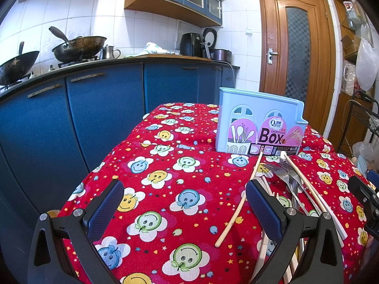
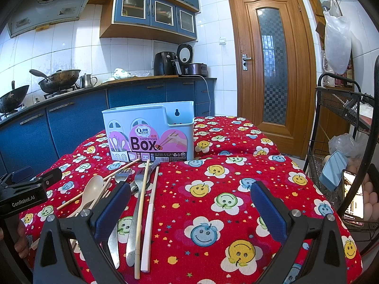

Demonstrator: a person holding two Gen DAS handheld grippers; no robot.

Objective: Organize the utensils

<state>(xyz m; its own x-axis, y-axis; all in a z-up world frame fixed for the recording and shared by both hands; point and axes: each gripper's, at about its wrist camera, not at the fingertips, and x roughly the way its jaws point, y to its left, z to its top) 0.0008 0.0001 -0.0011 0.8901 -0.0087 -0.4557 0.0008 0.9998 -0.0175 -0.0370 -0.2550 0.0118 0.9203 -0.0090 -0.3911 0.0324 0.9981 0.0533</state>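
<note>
A light blue chopsticks box point(image 2: 151, 130) stands upright on the red smiley tablecloth point(image 2: 213, 201); it also shows in the left wrist view point(image 1: 259, 124). In front of it lies a loose pile: forks point(image 2: 139, 182), a beige spoon point(image 2: 91, 189), wooden chopsticks point(image 2: 141, 213) and a white chopstick point(image 2: 150, 217). In the left wrist view a chopstick point(image 1: 239, 203) and forks point(image 1: 284, 177) lie by my right finger. My left gripper point(image 1: 184, 201) is open and empty above the cloth, left of the pile. My right gripper point(image 2: 190, 201) is open and empty, right of the pile.
Blue kitchen cabinets point(image 2: 75, 120) with woks point(image 1: 78, 46) run behind the table. A wooden door point(image 2: 270, 71) is at the back right. A black wire rack point(image 2: 343, 142) with eggs and bags stands right of the table.
</note>
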